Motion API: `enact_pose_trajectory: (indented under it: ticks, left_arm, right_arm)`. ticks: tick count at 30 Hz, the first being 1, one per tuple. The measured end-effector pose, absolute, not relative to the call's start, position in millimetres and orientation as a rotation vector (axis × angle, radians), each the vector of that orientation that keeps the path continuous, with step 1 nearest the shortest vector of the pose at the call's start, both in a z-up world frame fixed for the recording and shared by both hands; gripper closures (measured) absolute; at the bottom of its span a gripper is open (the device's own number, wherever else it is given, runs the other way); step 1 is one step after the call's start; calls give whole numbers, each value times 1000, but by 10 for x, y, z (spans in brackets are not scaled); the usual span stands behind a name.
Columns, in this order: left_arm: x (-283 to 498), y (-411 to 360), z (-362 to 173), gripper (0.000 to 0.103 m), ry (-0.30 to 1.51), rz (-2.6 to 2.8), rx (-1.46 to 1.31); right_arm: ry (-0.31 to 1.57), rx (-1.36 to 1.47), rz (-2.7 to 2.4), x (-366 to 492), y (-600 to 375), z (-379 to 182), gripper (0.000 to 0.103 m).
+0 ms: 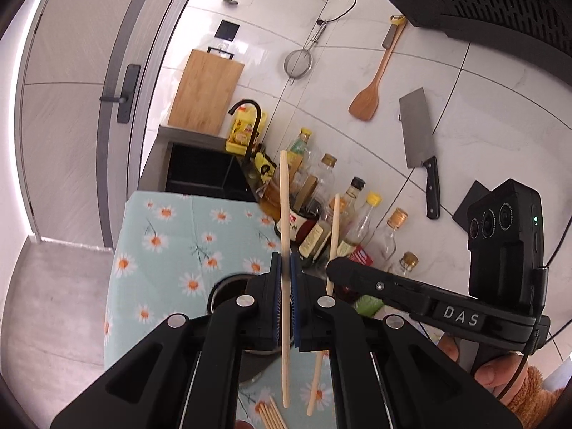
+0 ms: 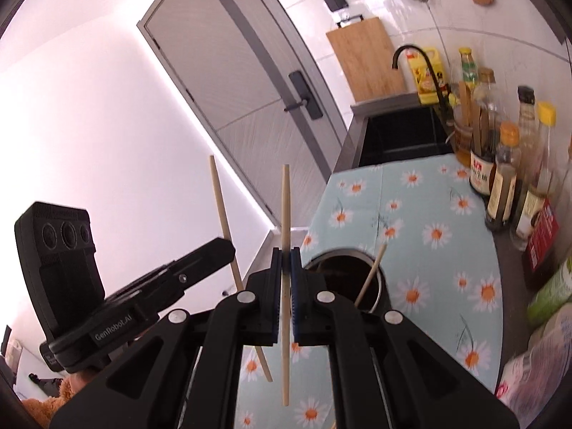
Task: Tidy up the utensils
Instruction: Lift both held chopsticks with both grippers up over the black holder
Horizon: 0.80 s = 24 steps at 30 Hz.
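My left gripper (image 1: 286,268) is shut on a pale wooden chopstick (image 1: 284,214) held upright above the daisy tablecloth (image 1: 171,243). My right gripper (image 2: 285,259) is shut on a second chopstick (image 2: 285,207), also upright. Each gripper shows in the other's view, the right one (image 1: 332,268) with its chopstick (image 1: 334,228), the left one (image 2: 228,246) with its chopstick (image 2: 221,200). A dark round holder (image 2: 375,268) stands on the cloth just ahead of the right gripper, with one chopstick (image 2: 370,275) leaning in it. Several loose chopsticks (image 1: 271,414) lie on the cloth below the left gripper.
Sauce and oil bottles (image 2: 504,178) line the wall side of the counter. A black sink (image 1: 203,171) with a black faucet (image 1: 250,121) lies beyond the cloth. A cleaver (image 1: 420,150), wooden spatula (image 1: 368,96), strainer (image 1: 298,62) and cutting board (image 1: 205,93) are on the wall.
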<state>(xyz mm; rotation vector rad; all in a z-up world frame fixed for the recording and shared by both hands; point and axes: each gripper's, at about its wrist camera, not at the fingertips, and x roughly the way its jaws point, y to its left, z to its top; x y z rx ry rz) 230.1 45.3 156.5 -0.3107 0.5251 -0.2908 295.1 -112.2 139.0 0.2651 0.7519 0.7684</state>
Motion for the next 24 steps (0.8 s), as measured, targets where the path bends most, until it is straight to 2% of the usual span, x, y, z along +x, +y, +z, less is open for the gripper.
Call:
enact_pose_trajectory:
  ticks: [12,24]
  left_arm:
    - [2496,549,1541,99,334,-286,-317]
    - [2555,480,1127,99,329,-271,-284]
  right_arm:
    - [593,305,688,3269,-1260,1498,97]
    - [580,239,677,3275,-1142,1100,97]
